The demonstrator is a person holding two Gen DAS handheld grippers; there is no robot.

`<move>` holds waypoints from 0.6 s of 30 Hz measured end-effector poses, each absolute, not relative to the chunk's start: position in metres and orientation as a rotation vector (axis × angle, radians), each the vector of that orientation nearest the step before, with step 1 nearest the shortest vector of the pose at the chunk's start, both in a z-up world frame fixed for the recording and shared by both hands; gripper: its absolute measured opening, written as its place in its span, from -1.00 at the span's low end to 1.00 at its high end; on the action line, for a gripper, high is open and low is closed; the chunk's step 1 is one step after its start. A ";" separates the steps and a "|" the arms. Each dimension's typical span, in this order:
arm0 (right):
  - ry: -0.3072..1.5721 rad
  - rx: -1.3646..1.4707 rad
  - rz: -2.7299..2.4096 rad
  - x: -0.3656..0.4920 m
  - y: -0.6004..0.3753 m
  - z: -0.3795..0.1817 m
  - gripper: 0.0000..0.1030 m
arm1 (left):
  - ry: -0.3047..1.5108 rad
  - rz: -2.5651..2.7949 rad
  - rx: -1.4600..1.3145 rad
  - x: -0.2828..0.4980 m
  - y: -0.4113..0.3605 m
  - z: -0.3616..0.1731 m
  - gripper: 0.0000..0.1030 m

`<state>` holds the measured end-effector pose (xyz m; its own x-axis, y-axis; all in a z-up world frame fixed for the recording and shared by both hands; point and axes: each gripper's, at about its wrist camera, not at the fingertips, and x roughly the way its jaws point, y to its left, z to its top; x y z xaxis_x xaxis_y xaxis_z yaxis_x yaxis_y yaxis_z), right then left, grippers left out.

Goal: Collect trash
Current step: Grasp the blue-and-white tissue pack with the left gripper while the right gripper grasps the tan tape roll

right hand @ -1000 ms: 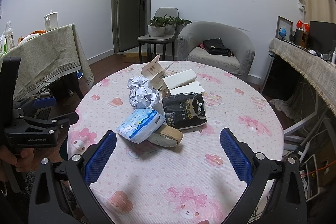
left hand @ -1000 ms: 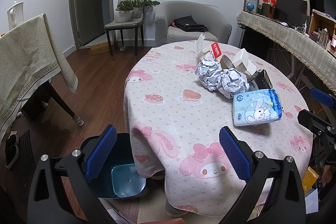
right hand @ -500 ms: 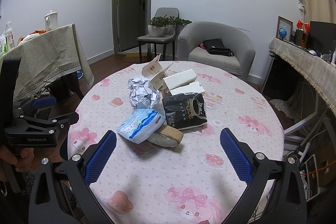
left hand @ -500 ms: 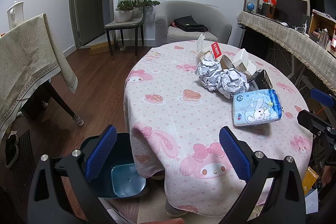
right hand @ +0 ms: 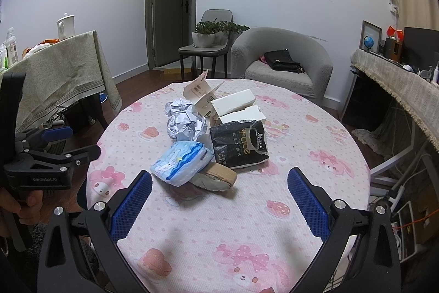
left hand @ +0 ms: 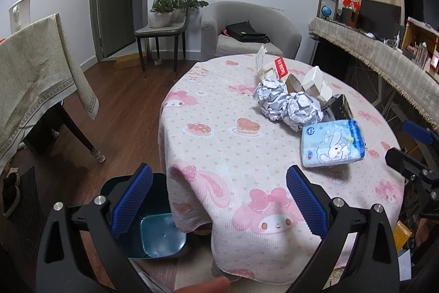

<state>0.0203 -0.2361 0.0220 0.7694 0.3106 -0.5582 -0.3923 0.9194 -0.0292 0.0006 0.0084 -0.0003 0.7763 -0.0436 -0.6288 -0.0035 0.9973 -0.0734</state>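
One black bag reads "Face"; left gripper reads "GenRobot.AI".

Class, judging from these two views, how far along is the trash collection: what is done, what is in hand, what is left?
Done: nothing visible; the bin under the table edge looks empty. In hand: nothing; the left gripper and right gripper are both open and clear of the pile. Left: everything, including the paper balls, blue pack, black bag and white boxes.
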 end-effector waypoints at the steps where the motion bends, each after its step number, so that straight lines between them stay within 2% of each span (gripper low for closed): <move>1: 0.579 -0.147 0.381 0.020 -0.237 0.022 0.94 | 0.680 -0.030 -0.087 0.001 0.009 0.000 0.93; 9: 0.581 -0.138 0.361 0.020 -0.252 0.023 0.94 | 0.650 -0.106 -0.127 0.002 -0.002 0.006 0.86; 14: 0.586 -0.134 0.352 0.020 -0.264 0.023 0.94 | 0.675 -0.254 -0.155 0.008 -0.026 0.005 0.59; 18: 0.585 -0.118 0.341 0.020 -0.277 0.024 0.94 | 0.684 -0.358 -0.195 0.012 -0.044 0.003 0.56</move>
<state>0.0205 -0.2766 0.0238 0.7800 0.2814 -0.5590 -0.3478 0.9375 -0.0134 0.0123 -0.0439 0.0033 0.7175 -0.3848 -0.5806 0.2585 0.9211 -0.2911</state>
